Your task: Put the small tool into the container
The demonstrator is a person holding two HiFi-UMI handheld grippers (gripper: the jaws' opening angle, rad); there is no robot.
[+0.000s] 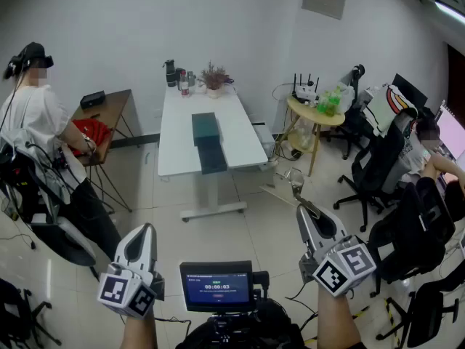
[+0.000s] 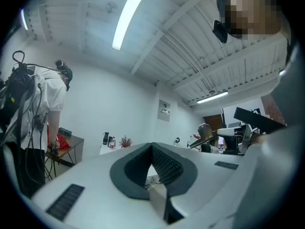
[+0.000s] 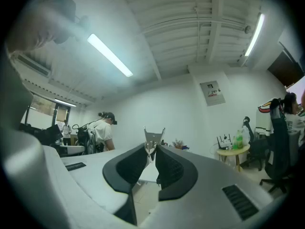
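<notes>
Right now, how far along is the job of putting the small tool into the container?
Done: the small tool is picked up, and the right gripper is shut on it. In hand: the tool is held level in the air, far from the white table. Left: bring it across the floor to the dark container and put it inside. The left gripper is shut and empty.

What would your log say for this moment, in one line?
right gripper: shut on small silvery metal tool | left gripper: shut, empty | dark green box: on white table, far ahead
</notes>
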